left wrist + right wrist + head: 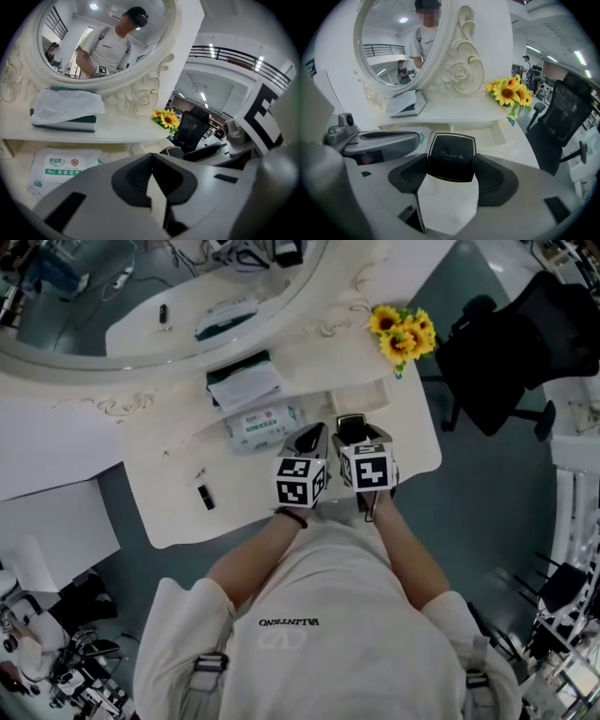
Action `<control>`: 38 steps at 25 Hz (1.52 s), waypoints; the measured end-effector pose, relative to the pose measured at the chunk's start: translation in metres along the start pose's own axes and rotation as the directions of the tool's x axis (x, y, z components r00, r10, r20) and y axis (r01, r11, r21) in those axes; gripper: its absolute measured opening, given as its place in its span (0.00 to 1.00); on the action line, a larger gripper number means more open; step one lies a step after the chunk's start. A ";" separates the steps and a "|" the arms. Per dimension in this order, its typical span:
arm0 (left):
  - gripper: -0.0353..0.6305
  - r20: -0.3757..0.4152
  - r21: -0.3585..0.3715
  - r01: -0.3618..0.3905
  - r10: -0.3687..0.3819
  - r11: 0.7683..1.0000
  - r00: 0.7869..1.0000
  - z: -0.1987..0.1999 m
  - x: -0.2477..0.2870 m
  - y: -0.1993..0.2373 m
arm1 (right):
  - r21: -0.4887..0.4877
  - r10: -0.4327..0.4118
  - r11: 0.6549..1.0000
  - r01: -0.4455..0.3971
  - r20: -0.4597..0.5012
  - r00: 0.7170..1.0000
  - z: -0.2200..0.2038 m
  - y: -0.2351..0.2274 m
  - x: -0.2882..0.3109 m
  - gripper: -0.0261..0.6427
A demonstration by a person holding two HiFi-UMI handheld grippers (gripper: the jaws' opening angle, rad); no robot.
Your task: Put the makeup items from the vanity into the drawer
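The mirror [141, 296] is running off the head view's top edge at 12 o'clock. A small dark item [205, 496] is lying at 8 o'clock from the left gripper [307, 442] — too small to identify. In the left gripper view, that gripper's body is covering the wipes pack [56, 166] toward 4 o'clock. The black compact [451, 154] is sitting with its near end hidden between the pads of the right gripper [451, 162].
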State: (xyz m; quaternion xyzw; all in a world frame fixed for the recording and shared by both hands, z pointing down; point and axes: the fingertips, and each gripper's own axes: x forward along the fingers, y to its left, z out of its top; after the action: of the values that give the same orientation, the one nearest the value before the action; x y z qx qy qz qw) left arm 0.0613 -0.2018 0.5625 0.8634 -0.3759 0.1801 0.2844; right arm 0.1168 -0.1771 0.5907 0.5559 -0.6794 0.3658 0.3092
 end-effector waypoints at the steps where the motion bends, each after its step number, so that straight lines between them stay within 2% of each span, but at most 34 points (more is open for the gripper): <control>1: 0.06 0.000 0.006 0.006 -0.006 1.000 1.000 0.002 0.004 -0.004 | 0.007 -0.001 1.000 0.001 0.008 1.000 0.002 -0.005 -0.002 0.53; 12: 0.06 -0.015 0.041 0.028 -0.027 0.999 1.000 0.017 0.042 -0.035 | 0.039 -0.018 0.999 0.017 0.039 0.999 0.026 -0.053 -0.003 0.53; 30: 0.06 -0.004 0.012 -0.043 0.043 0.999 0.999 0.024 0.055 -0.019 | -0.006 0.034 0.999 -0.034 -0.012 0.999 0.049 -0.065 0.023 0.53; 38: 0.06 -0.001 0.000 -0.049 0.049 0.999 0.999 0.023 0.059 -0.019 | -0.025 0.043 0.999 -0.044 -0.051 0.998 0.047 -0.065 0.034 0.53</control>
State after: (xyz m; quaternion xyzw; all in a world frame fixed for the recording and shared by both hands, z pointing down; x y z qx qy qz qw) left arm 0.1165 -0.2386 0.5690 0.8539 -0.3966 0.1874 0.2802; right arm 0.1739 -0.2423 0.6031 0.5276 -0.6881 0.3772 0.3255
